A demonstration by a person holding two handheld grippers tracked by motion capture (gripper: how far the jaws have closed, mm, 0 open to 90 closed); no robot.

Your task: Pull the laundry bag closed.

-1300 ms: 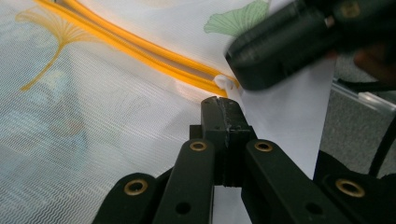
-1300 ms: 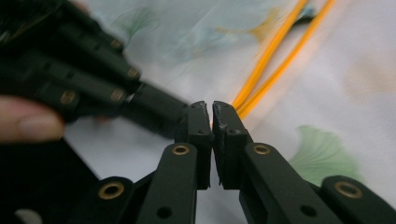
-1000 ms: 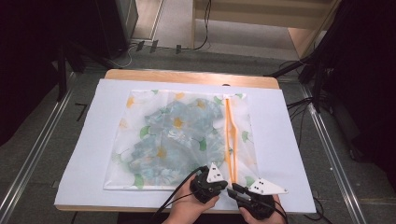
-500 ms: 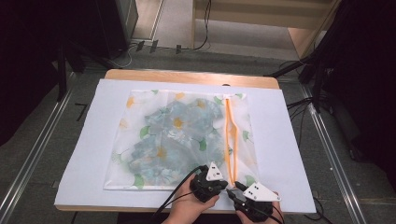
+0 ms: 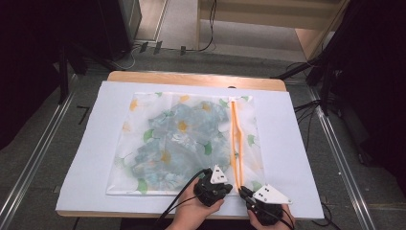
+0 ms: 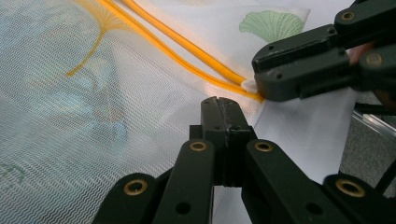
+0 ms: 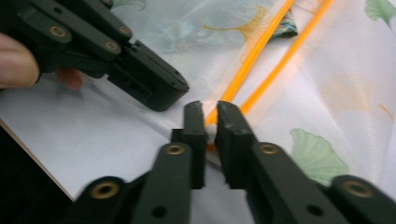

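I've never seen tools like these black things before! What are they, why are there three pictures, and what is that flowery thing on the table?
A person sits at a table and holds a squeezing tool, called a gripper, in each hand. One picture is taken from above the table. The other two come from small cameras riding on each gripper, looking along its two black jaws.

On the white sheet lies a see-through mesh bag printed with leaves and flowers, with folded cloth inside and an orange zipper along one side.

The left gripper is shut on the bag's near edge. The right gripper has just been closing, and its jaws now pinch the small white pull at the zipper's end.
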